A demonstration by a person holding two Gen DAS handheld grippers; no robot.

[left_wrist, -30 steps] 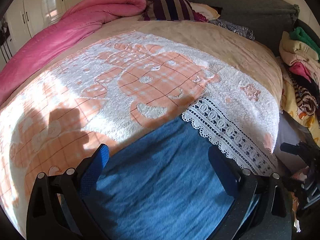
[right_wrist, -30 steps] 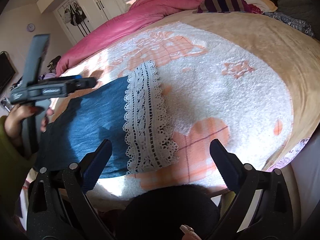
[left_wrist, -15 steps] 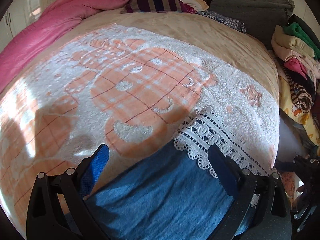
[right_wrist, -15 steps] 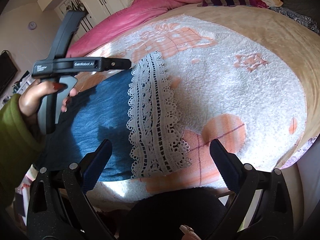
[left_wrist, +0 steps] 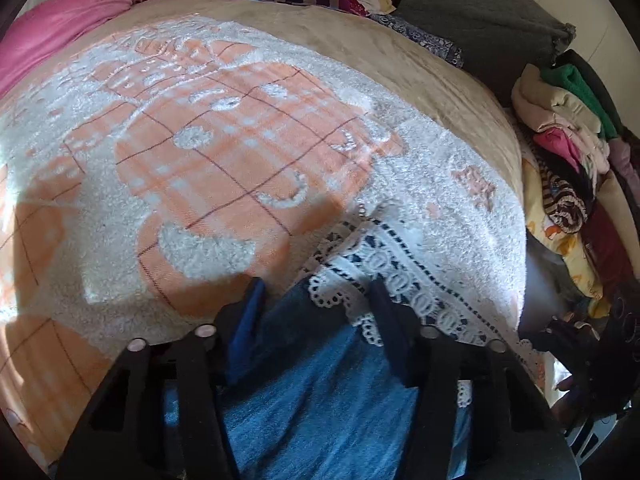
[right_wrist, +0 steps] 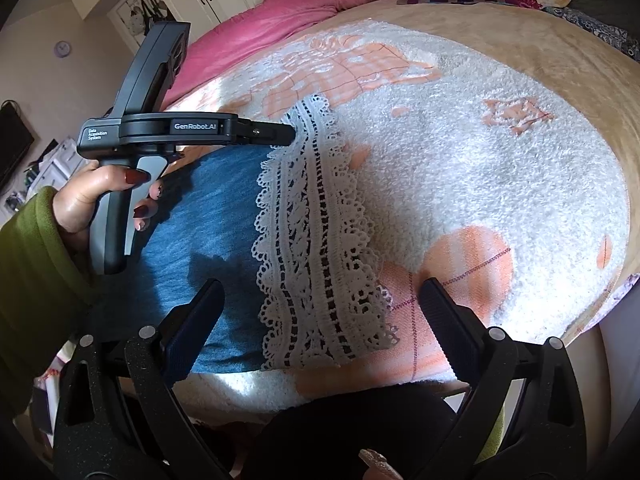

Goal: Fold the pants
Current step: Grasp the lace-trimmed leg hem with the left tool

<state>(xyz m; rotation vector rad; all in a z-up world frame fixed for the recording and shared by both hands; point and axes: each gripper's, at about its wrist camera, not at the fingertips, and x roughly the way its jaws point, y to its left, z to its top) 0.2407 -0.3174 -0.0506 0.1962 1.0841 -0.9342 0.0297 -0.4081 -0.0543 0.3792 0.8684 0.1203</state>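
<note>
Since a second ago, left fingers (left_wrist: 316,300) dropped, half-closing around the lace hem of blue pants (right_wrist: 208,216) lying lower left on the bed (right_wrist: 500,180). Right fingers (right_wrist: 320,300) hover wide, empty. Soft, light cloth; grip hem corners.

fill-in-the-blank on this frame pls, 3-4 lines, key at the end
1. The blue pants end in a hem of white ____.
2. The left gripper has just been closing, its jaws astride the far corner of the ____.
3. The right gripper hovers with its jaws ____.
4. The quilt rolled up at the far side of the bed is ____.

Missing words: lace; hem; open; pink
</note>
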